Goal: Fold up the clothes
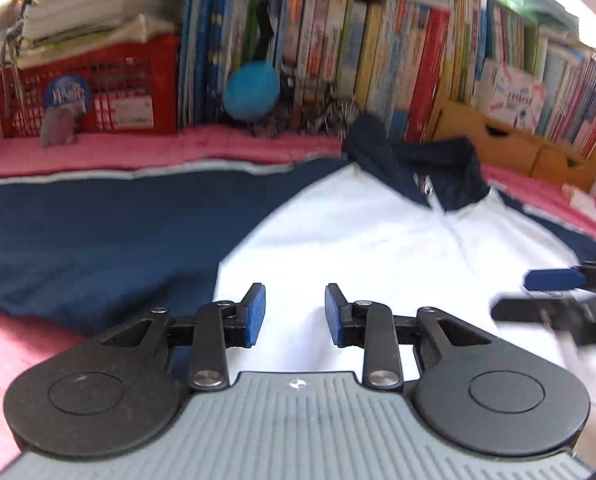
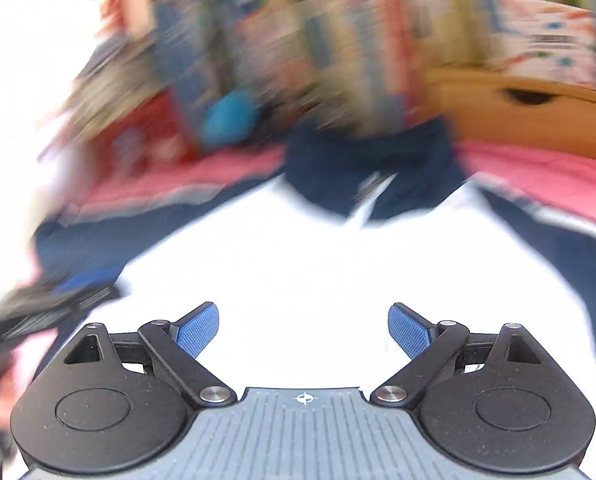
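A white jacket [image 1: 358, 232] with navy sleeves [image 1: 98, 232] and a navy collar [image 1: 430, 168] lies spread on a pink quilt [image 1: 138, 148]. My left gripper [image 1: 295, 314] hovers over the white body near its lower edge, jaws open a small way, nothing between the blue pads. The right gripper [image 1: 554, 292] shows blurred at the right edge of that view. In the right wrist view, the right gripper [image 2: 303, 330] stands wide open above the white jacket [image 2: 298, 264], pads empty, with the collar [image 2: 370, 168] ahead. The left gripper [image 2: 46, 304] is a dark blur at the left.
Behind the quilt stand a red crate [image 1: 90, 88] with stacked papers, a row of books [image 1: 378, 56], a blue pompom [image 1: 252, 90] and wooden drawers [image 1: 518, 140]. The right wrist view is heavily motion-blurred; wooden drawers [image 2: 538, 112] show at its right.
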The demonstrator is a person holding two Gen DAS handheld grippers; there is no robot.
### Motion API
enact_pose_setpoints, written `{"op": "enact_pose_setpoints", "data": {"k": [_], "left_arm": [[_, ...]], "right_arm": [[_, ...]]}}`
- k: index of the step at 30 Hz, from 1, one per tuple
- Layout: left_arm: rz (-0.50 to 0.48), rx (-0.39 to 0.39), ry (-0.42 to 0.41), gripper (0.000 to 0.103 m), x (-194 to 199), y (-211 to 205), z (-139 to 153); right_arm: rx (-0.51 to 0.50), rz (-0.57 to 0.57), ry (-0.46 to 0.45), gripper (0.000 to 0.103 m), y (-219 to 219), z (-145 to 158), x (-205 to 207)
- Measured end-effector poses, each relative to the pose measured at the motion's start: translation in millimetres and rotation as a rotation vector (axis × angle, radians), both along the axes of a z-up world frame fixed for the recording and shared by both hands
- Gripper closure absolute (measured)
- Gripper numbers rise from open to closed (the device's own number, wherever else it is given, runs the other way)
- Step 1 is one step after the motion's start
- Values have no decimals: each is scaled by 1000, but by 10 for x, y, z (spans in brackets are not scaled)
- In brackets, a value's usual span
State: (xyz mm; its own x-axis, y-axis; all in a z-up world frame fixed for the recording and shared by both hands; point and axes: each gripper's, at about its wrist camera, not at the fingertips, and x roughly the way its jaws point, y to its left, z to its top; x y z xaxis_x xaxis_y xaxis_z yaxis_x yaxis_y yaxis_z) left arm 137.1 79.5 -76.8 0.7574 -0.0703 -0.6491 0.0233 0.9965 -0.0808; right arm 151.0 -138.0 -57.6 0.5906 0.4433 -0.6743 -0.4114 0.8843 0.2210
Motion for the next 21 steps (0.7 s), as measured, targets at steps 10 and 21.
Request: {"op": "enact_pose_setpoints", "data": {"k": [10,21], "left_arm": [[44,129,-47,52,-54,-9,-74],[82,127,-36,35,-17,43,-83]], "right_arm": [[-213,-308,-122,9,-1273,-218,-159],[-410,-1058,-52,26,-3191,-68,-298]]}}
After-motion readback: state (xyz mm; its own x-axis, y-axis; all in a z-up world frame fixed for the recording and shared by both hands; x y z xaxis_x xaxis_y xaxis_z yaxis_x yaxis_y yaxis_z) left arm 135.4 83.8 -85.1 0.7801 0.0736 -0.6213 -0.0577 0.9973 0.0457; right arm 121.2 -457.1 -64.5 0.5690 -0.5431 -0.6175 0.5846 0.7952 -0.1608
